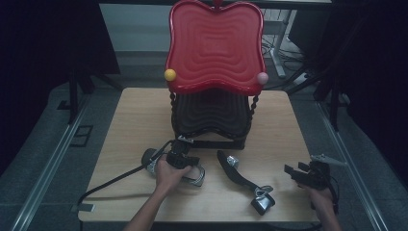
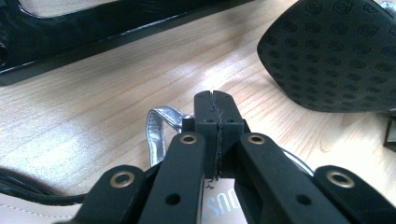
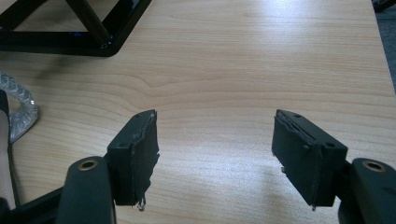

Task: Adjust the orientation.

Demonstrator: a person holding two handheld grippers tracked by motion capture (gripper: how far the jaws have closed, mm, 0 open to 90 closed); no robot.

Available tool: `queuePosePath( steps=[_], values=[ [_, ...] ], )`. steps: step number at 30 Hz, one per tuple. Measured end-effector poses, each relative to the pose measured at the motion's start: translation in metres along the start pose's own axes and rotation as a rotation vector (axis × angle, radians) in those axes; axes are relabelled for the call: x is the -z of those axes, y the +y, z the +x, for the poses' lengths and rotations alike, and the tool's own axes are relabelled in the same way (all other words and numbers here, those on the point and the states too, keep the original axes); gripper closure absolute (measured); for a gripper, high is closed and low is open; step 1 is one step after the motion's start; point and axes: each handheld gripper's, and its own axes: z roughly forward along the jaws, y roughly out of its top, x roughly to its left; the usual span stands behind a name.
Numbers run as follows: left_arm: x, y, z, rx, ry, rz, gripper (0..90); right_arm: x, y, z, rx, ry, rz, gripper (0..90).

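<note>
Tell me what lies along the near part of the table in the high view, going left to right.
Left gripper over a silver-strapped shoe → black shoe on its side → right gripper.

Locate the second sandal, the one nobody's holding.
In the high view the loose black sandal lies on the wooden table, front centre, between the left gripper and the right gripper, in front of the two-tier rack.

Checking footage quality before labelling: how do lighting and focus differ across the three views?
High view: dim, dark surroundings, red tray still vivid. Left gripper view: bright, the near jaws slightly soft. Right gripper view: bright, glare on the table, jaws casting soft shadows.
</note>
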Motion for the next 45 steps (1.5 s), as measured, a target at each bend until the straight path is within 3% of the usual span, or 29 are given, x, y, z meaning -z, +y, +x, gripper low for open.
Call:
queuePosePath(
  steps=[8, 12, 17, 22, 28, 35, 40, 42, 45],
  values=[
    [0.007, -0.013, -0.008, -0.058, 0.002, 0.033, 90.0, 0.000, 0.000, -0.001, -0.004, 0.001, -0.004, 31.6],
    [0.013, -0.027, -0.007, -0.038, -0.043, 0.027, 90.0, 0.000, 0.000, -0.001, -0.004, 0.003, -0.003, 31.6],
    [0.023, -0.046, -0.011, -0.077, -0.029, 0.048, 90.0, 0.000, 0.000, 0.000, -0.004, 0.003, -0.003, 31.6],
    [0.032, -0.060, -0.009, -0.079, -0.037, 0.064, 90.0, 0.000, 0.000, 0.000, -0.006, 0.002, -0.001, 31.6],
    [0.057, -0.089, 0.002, -0.069, -0.032, 0.077, 90.0, 0.000, 0.000, -0.001, -0.011, 0.000, -0.005, 31.6],
    [0.076, -0.104, 0.014, -0.083, 0.009, 0.119, 90.0, 0.000, 0.000, 0.001, -0.004, -0.002, -0.002, 31.6],
    [0.088, -0.113, 0.029, -0.045, 0.005, 0.107, 90.0, 0.000, -0.001, 0.000, -0.006, -0.006, 0.001, 31.6],
    [0.091, -0.116, 0.033, -0.035, 0.017, 0.100, 90.0, 0.000, -0.001, 0.000, -0.009, -0.007, 0.000, 31.6],
    [0.098, -0.119, 0.035, -0.056, 0.069, 0.112, 90.0, 0.000, -0.001, 0.000, -0.008, -0.006, 0.001, 31.5]
  ],
)
